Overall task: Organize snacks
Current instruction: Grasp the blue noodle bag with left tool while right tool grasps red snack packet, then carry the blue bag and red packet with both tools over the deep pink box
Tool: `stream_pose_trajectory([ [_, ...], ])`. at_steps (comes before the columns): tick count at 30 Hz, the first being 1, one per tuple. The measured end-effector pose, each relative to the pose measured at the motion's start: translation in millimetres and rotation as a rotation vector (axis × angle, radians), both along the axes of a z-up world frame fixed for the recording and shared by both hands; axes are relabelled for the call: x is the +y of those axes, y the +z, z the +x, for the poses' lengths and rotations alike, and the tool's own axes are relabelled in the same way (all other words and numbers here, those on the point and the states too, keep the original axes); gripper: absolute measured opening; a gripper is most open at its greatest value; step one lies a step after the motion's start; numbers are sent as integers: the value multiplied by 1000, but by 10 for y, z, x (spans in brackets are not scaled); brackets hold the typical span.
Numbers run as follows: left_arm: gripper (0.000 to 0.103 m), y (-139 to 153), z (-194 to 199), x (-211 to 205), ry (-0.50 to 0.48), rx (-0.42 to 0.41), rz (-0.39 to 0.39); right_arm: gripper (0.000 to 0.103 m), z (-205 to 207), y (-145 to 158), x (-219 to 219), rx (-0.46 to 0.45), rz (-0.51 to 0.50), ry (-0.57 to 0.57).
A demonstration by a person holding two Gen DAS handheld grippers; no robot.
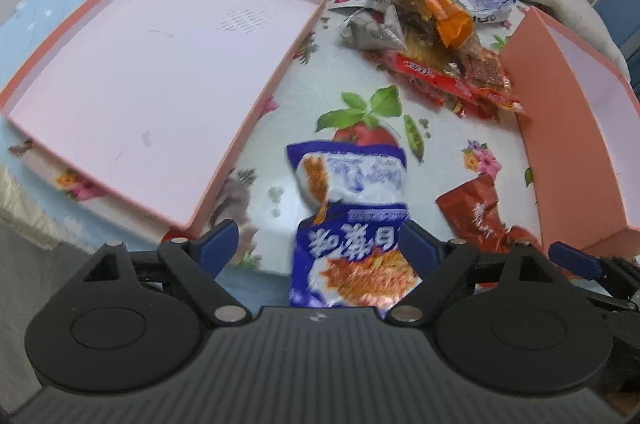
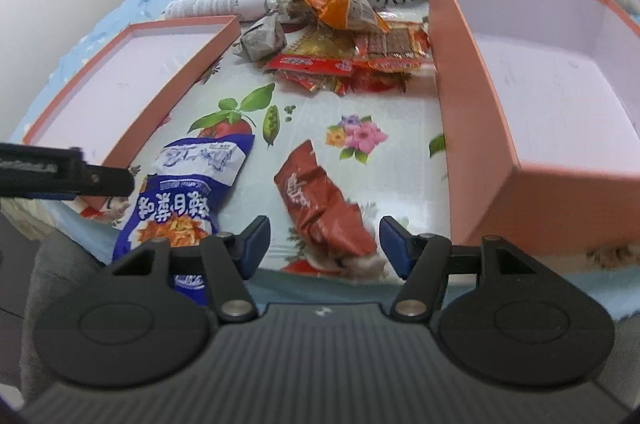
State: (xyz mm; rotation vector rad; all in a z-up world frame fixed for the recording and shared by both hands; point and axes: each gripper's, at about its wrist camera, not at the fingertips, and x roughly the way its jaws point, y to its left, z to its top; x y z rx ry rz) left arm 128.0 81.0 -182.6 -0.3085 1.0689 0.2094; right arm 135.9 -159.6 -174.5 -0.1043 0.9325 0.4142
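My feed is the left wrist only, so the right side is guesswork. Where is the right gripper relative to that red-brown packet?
Observer: The right gripper is open. The red-brown packet lies flat on the cloth, with its near end between the fingers.
Operator: I see only a sliver inside the tall pink box. Is anything in it?
Observer: In the right wrist view, the part of the tall pink box floor that shows is bare, with no snack on it.
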Motion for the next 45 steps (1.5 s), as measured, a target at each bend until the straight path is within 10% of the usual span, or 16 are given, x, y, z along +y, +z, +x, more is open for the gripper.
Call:
stream_pose_trajectory([
  [24,84,-681,657,-286,-155,117,50,47,331,-468,368,39,-152,209],
  [45,71,95,104,-335,-101,-63,29,45,-70,106,126,-33,-22,34],
])
